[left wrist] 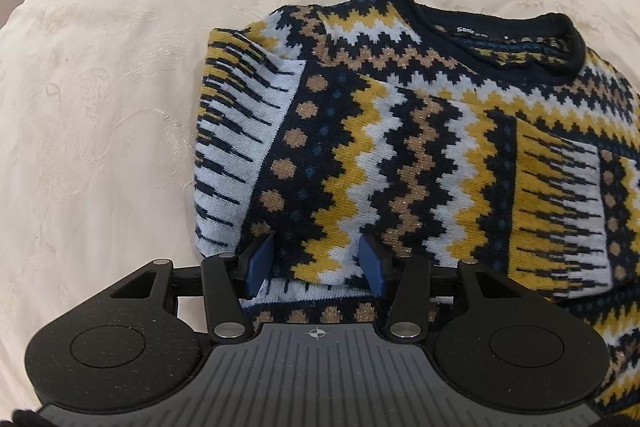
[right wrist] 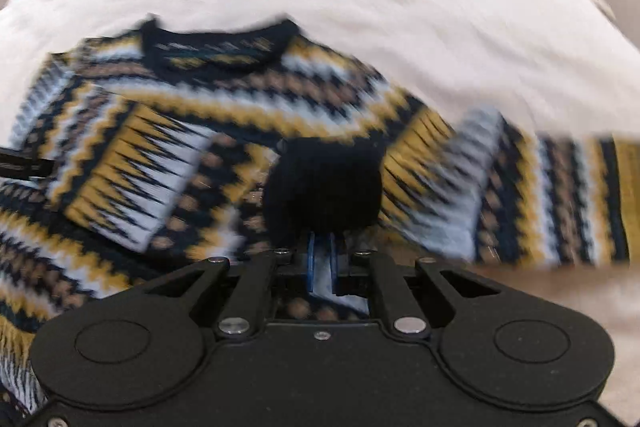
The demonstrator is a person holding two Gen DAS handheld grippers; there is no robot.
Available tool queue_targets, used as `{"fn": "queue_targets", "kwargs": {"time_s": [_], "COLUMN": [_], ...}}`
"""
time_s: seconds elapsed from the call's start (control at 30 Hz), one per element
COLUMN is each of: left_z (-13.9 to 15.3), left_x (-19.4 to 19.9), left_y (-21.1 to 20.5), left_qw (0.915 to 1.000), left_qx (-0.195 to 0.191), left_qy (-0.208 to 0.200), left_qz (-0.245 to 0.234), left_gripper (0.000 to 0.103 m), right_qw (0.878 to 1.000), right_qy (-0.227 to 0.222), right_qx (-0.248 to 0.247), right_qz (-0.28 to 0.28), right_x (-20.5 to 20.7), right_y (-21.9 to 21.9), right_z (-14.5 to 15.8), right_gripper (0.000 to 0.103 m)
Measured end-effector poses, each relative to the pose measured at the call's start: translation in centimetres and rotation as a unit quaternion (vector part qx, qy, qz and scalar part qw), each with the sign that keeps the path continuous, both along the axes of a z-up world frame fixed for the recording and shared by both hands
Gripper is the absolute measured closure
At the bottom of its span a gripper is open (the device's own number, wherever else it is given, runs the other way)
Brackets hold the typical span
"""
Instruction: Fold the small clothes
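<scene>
A cream bedspread (left wrist: pixel 120 87) with faint raised embroidery, softly wrinkled, covers the whole surface. On it lies a chunky knit sweater (left wrist: pixel 400 147) in navy, mustard, tan and pale blue zigzags and dots, its rolled navy collar (left wrist: pixel 500 27) away from the cameras and a sleeve folded over the body. The left gripper (left wrist: pixel 317 263) hangs at the near hem with its blue-padded jaws spread apart, holding nothing, the knit showing between them. The right wrist view is blurred; there the right gripper (right wrist: pixel 322 251) is clenched on the dark ribbed cuff (right wrist: pixel 324 183), a bunched navy lump over the sweater's front.
</scene>
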State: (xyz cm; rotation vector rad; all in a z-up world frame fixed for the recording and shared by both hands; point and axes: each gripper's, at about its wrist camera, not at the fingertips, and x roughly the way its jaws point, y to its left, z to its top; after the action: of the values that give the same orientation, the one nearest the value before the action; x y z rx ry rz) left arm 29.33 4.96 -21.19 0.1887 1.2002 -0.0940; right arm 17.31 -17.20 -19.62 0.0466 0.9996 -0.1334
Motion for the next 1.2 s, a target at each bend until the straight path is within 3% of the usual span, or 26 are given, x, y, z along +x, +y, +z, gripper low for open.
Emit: {"fn": "queue_targets", "kwargs": {"time_s": [0.13, 0.27, 0.37, 0.4, 0.57, 0.63, 0.67, 0.77, 0.87, 1.03, 1.13, 1.2], "left_z": [0.4, 1.5, 2.1, 2.3, 3.2, 3.7, 3.8, 4.1, 4.4, 4.8, 5.3, 5.7], "left_x": [0.2, -0.4, -1.5, -2.0, -3.8, -4.6, -4.9, -5.9, -6.7, -7.7, -8.3, -8.7], "left_y": [0.1, 0.9, 1.1, 1.1, 1.2, 1.1, 1.1, 0.9, 0.6, -0.6, -1.4, -1.8], "left_qw": [0.9999, 0.9996, 0.9989, 0.9987, 0.9982, 0.9982, 0.9982, 0.9979, 0.9972, 0.9971, 0.9973, 0.9972], "left_qx": [-0.003, -0.024, -0.037, -0.040, -0.049, -0.051, -0.051, -0.055, -0.062, -0.068, -0.070, -0.073], "left_qy": [0.009, 0.006, 0.009, 0.011, 0.019, 0.016, 0.015, 0.017, 0.021, 0.020, 0.014, 0.008], "left_qz": [-0.008, 0.011, 0.026, 0.029, 0.028, 0.026, 0.026, 0.029, 0.035, 0.028, 0.021, 0.019], "left_gripper": [0.056, 0.056, 0.056, 0.056, 0.056, 0.056, 0.056, 0.056, 0.056, 0.056, 0.056, 0.056], "right_qw": [0.998, 0.997, 0.996, 0.995, 0.994, 0.993, 0.993, 0.990, 0.984, 0.989, 0.989, 0.989], "right_qy": [0.034, 0.007, -0.043, -0.053, -0.044, -0.032, -0.024, -0.028, -0.035, 0.037, 0.041, 0.013], "right_qx": [0.029, 0.043, 0.053, 0.056, 0.091, 0.111, 0.117, 0.140, 0.171, 0.115, 0.110, 0.117], "right_qz": [-0.037, -0.062, -0.060, -0.060, -0.041, -0.020, -0.011, -0.004, -0.031, -0.081, -0.086, -0.091], "right_x": [-0.8, -2.2, -2.7, -2.3, -0.3, 0.2, 0.4, 0.4, -0.1, 0.1, -0.7, -1.8], "right_y": [-1.7, -2.5, -2.8, -3.1, -4.6, -4.9, -4.8, -4.6, -5.6, -6.7, -7.0, -7.4], "right_z": [-1.3, -0.3, 0.8, 0.8, -0.9, -1.1, -0.8, 1.0, 2.6, 0.0, -0.8, -0.2], "right_gripper": [0.090, 0.078, 0.044, 0.040, 0.041, 0.055, 0.069, 0.080, 0.080, 0.079, 0.071, 0.052]}}
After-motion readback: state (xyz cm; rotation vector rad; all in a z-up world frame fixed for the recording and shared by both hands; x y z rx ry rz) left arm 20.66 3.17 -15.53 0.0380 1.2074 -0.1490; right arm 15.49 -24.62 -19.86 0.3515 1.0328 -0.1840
